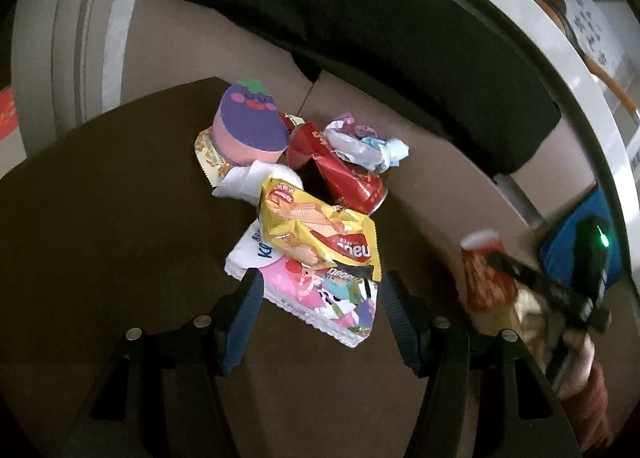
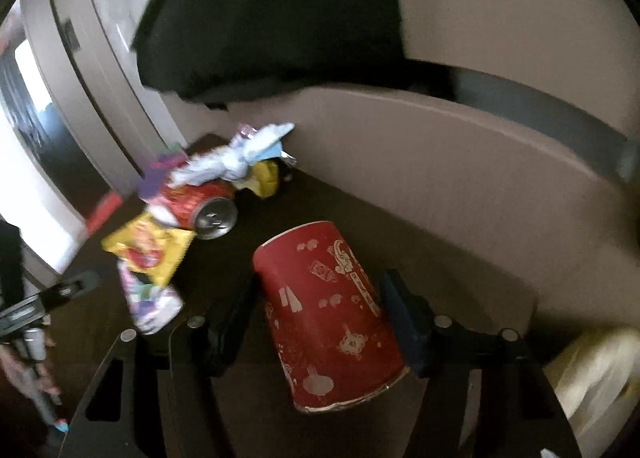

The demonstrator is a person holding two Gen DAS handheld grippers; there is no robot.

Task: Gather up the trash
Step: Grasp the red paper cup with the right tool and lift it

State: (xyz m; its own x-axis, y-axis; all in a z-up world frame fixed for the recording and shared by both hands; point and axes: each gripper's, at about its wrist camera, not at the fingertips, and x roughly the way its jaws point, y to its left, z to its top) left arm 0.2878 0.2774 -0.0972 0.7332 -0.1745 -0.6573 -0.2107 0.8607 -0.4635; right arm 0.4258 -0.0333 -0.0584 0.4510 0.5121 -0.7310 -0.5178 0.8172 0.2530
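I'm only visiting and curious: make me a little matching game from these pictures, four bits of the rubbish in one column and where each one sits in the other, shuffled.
Things:
1. red paper cup
2. crushed red can
3. yellow wafer wrapper
4. pink cartoon wrapper

Places:
A. lying under the yellow packet, nearest the left jaws
B. between the right jaws
C. on top of the pink packet, in front of the can
D. beside the purple-topped sponge, with crumpled pale wrappers on it

Pairs: 1-B, 2-D, 3-C, 4-A
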